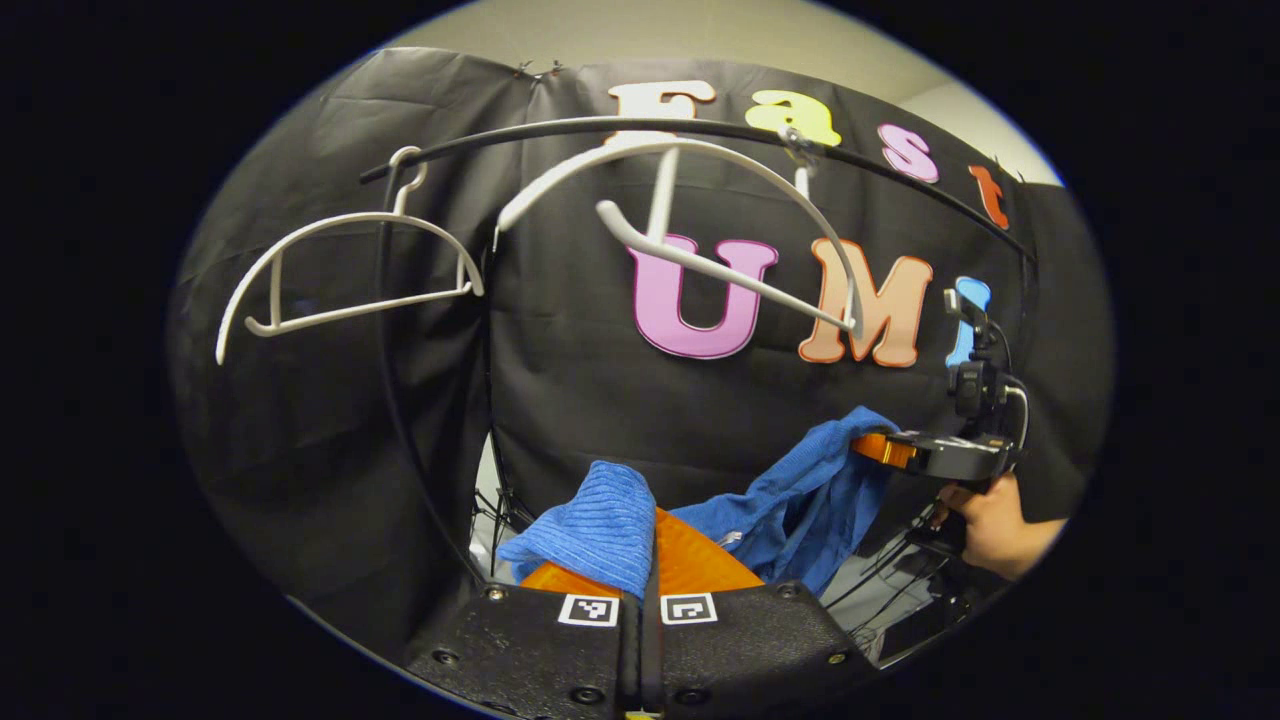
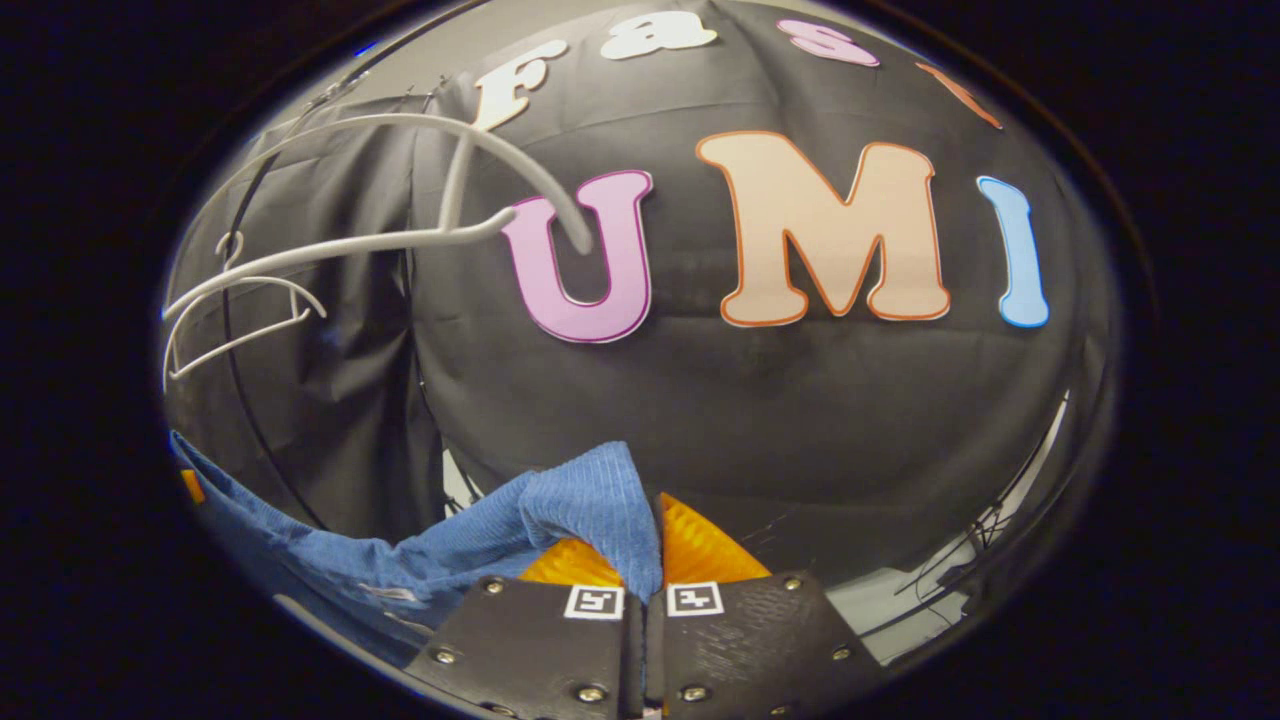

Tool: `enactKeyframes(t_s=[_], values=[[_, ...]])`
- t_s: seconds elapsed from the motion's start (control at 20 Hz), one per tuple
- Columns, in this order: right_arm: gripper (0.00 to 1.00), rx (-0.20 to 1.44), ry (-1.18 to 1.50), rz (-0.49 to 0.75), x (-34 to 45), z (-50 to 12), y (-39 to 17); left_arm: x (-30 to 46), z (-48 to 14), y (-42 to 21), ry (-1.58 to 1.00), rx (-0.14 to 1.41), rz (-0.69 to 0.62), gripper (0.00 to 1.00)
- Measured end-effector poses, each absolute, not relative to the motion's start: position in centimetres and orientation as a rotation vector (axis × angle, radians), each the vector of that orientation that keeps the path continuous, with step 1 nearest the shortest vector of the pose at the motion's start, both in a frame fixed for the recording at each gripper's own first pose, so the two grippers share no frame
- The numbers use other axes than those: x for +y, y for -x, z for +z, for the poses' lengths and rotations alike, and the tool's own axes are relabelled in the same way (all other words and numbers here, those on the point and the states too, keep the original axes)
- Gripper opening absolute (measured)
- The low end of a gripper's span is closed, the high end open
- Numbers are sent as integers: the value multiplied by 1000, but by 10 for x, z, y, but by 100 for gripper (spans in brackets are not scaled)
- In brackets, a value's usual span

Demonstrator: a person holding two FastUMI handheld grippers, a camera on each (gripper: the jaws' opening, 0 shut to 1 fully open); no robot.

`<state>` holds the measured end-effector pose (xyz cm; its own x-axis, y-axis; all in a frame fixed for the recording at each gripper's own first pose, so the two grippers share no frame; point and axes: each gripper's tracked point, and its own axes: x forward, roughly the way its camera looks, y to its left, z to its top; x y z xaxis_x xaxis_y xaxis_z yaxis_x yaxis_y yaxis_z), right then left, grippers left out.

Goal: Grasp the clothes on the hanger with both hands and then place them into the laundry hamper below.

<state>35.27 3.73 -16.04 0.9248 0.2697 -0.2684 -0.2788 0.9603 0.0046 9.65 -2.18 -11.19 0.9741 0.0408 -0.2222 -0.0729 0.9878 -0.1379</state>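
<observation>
A blue ribbed garment (image 1: pixel 790 500) hangs stretched between my two grippers, well below the rail. My left gripper (image 1: pixel 652 560) is shut on one bunched end of it (image 1: pixel 600 525). In the left gripper view, the right gripper (image 1: pixel 880 447) is farther off at the right, held by a hand (image 1: pixel 990 520) and pinching the other end. My right gripper (image 2: pixel 655 555) is shut on a fold of the blue garment (image 2: pixel 585 500), which trails off to the lower left. A bare white hanger (image 1: pixel 700 215) swings tilted on the black rail (image 1: pixel 900 175).
A second bare white hanger (image 1: pixel 340 270) hangs on the rail's left end, and both hangers (image 2: pixel 300 250) appear at the upper left in the right gripper view. A black rack upright (image 1: pixel 385 330) runs down the left. Thin dark frame legs (image 1: pixel 505 505) show below the cloth wall.
</observation>
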Motion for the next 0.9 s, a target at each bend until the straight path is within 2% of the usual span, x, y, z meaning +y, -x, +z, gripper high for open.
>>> enactKeyframes(t_s=[0.1, 0.15, 0.2, 0.25, 0.4, 0.5, 0.65, 0.7, 0.75, 0.8, 0.9], values=[[5, 271, 32, 305, 41, -158, -342, -34, -117, -97, 139, 235, 42, 1], [2, 272, 31, 314, 42, -158, -336, -36, -119, -99, 140, 242, 36, 1], [5, 271, 29, 320, 43, -157, -331, -37, -120, -103, 137, 247, 30, 1], [2, 273, 20, 327, 43, -155, -325, -42, -118, -108, 132, 247, 23, 2], [5, 289, -3, 352, 49, -149, -307, -62, -109, -114, 110, 220, -8, 1], [2, 291, 6, 379, 58, -141, -292, -84, -97, -126, 111, 193, -36, 1], [2, 287, 21, 409, 69, -127, -272, -112, -81, -134, 104, 152, -80, 1], [5, 295, 17, 416, 70, -123, -267, -121, -77, -136, 109, 148, -93, 1], [2, 299, 12, 418, 73, -121, -263, -126, -73, -140, 118, 140, -99, 1], [5, 300, 10, 416, 75, -118, -260, -129, -71, -143, 130, 130, -102, 1], [2, 300, 15, 422, 80, -114, -253, -137, -70, -147, 150, 125, -108, 1]])
